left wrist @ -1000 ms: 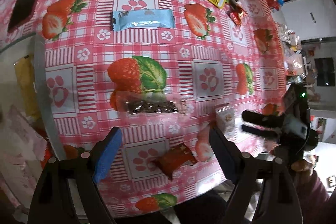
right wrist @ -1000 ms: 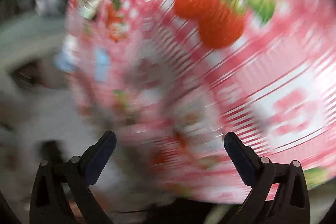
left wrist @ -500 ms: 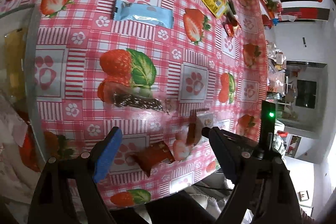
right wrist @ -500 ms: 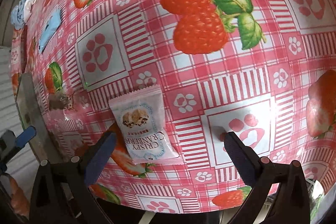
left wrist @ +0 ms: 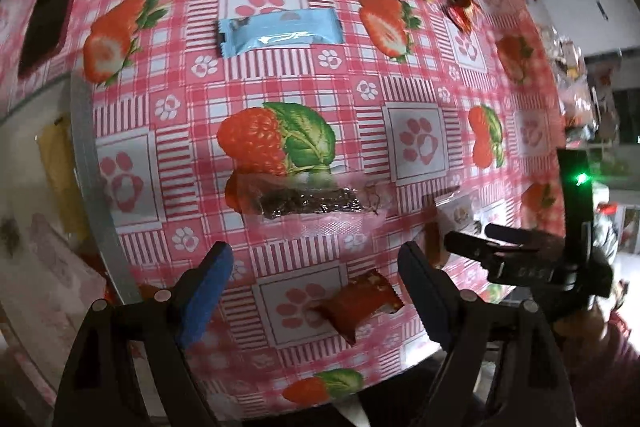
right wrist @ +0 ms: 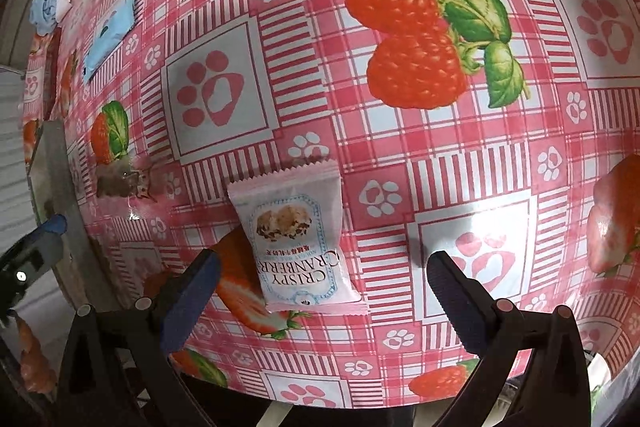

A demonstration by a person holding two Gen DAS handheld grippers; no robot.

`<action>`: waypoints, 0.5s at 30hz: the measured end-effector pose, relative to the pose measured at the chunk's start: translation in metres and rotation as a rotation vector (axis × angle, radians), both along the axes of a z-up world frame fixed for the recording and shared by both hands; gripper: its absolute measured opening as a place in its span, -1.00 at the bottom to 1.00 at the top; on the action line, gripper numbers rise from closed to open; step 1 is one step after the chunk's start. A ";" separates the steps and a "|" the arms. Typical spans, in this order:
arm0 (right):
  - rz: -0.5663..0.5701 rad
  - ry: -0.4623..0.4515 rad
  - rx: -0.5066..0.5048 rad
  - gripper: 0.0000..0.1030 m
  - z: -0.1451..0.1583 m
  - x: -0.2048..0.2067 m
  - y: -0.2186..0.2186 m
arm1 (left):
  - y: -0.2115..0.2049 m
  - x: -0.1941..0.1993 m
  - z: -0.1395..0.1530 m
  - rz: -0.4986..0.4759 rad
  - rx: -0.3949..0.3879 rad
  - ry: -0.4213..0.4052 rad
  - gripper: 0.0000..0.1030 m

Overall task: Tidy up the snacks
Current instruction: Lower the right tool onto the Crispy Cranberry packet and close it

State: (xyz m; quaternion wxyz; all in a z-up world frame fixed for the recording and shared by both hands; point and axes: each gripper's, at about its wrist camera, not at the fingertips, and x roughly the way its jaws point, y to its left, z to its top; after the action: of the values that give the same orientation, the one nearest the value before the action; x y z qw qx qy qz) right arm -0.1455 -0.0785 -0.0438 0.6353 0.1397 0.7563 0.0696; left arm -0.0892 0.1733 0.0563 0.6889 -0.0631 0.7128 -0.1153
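Right wrist view looks down on a pink and white foil cookie packet printed "Crispy Cranberry" (right wrist: 295, 239), lying flat on the surface under a red checked plastic cloth with strawberries and paw prints (right wrist: 400, 155). The right tongs (right wrist: 320, 287) stand wide open above it, holding nothing, and the packet sits nearer their left pad than the right. Closing from here could catch only one sealed edge, so the slick packet might slide or spin away.

Left wrist view shows the left tongs (left wrist: 316, 283) also open and empty above a small red-brown crinkled wrapper (left wrist: 362, 301), with a clear packet of dark snack (left wrist: 308, 201) just beyond and a light blue foil bar (left wrist: 280, 31) farther off. The right tongs appear close beside the left ones there, so the two tools could knock together. Thin pads may also pinch the cloth and drag nearby snacks.
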 end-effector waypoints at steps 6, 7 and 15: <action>0.020 -0.008 -0.007 1.00 0.003 -0.006 -0.004 | -0.016 0.000 -0.003 -0.102 0.138 -0.059 0.70; 0.025 -0.009 -0.011 1.00 0.003 -0.006 -0.002 | -0.020 -0.001 -0.003 -0.136 0.161 -0.076 0.70; 0.097 -0.009 -0.123 1.00 -0.005 -0.004 0.029 | -0.056 0.001 -0.020 -0.429 0.285 -0.208 0.70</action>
State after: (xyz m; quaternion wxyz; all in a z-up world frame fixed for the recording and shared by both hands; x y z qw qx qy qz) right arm -0.1497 -0.0497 -0.0490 0.6419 0.0634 0.7623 0.0541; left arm -0.0879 0.1175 0.0363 0.7200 0.1991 0.6445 -0.1631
